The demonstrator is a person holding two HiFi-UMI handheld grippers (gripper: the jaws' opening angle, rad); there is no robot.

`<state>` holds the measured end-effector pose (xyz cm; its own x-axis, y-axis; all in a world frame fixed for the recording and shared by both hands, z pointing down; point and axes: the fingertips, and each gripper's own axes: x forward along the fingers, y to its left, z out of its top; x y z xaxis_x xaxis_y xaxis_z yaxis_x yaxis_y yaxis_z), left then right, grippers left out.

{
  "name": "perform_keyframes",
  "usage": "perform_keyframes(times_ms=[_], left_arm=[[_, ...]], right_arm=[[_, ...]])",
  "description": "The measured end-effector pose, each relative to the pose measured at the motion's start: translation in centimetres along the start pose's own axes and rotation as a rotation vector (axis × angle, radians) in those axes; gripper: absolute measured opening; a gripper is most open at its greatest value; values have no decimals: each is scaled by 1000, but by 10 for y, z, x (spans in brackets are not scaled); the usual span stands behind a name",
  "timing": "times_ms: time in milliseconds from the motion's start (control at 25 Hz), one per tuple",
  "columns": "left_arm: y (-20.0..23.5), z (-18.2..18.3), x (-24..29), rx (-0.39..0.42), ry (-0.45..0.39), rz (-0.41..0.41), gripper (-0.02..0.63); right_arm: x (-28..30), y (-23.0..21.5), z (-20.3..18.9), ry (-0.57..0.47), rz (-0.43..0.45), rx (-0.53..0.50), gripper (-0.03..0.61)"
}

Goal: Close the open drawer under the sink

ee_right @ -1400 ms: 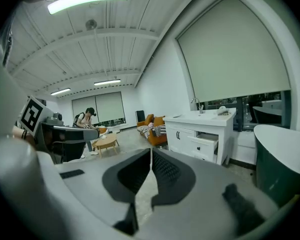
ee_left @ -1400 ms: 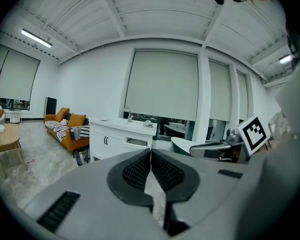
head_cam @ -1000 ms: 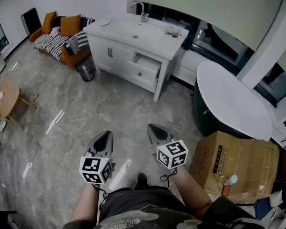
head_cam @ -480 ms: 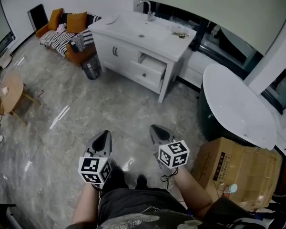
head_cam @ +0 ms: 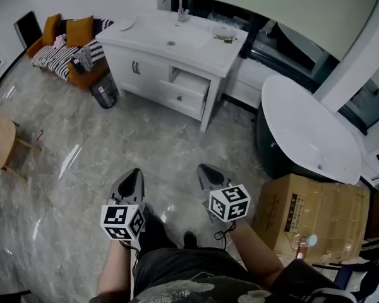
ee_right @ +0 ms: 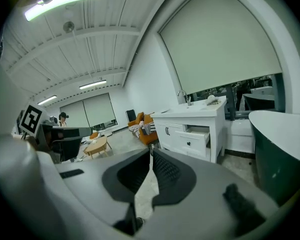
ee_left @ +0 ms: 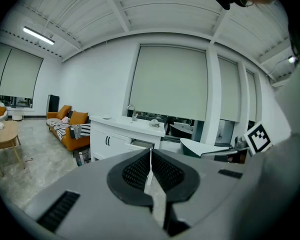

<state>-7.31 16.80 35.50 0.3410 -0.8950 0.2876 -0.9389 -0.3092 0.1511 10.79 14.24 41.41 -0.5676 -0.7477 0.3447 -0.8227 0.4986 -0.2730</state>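
White and pulled part-way out of the vanity cabinet (head_cam: 148,74), the drawer (head_cam: 189,87) sits under the counter (head_cam: 202,43), to the right of the sink basin (head_cam: 172,41) and beside the cabinet's two closed doors. It lies well ahead of both pairs of jaws, across a stretch of grey marble floor (head_cam: 132,137), and nothing touches it.

The left gripper (head_cam: 133,174) has its jaws pressed together with nothing between them. In the left gripper view the drawer shows just above their tips and slightly to the left. The right gripper (head_cam: 204,169) also has its jaws together and empty. In the right gripper view the drawer, a dark knob on its front, shows above and to the right of the tips.

Both grippers are held side by side, low in front of the person, pointing toward the cabinet. To the right of the right jaws stand a dark bathtub (head_cam: 303,131) and a cardboard box (head_cam: 312,213). Far off to the left of the left jaws is an orange sofa (head_cam: 66,49).
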Motion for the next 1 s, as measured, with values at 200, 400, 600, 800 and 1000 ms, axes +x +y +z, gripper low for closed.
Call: perform_keyframes(times_ms=[200, 400, 600, 800, 1000], left_arm=[[38, -2, 36, -24, 27, -29, 18], [90, 8, 65, -37, 53, -56, 18], [146, 22, 93, -37, 75, -86, 18], [178, 30, 127, -16, 92, -164, 18], [197, 30, 153, 3, 128, -256, 18]], right_arm=[[44, -7, 0, 29, -44, 20, 32], [99, -5, 11, 42, -89, 45, 32], [150, 7, 27, 35, -138, 77, 32], [183, 10, 31, 39, -204, 96, 32], [211, 8, 37, 35, -279, 123, 32]])
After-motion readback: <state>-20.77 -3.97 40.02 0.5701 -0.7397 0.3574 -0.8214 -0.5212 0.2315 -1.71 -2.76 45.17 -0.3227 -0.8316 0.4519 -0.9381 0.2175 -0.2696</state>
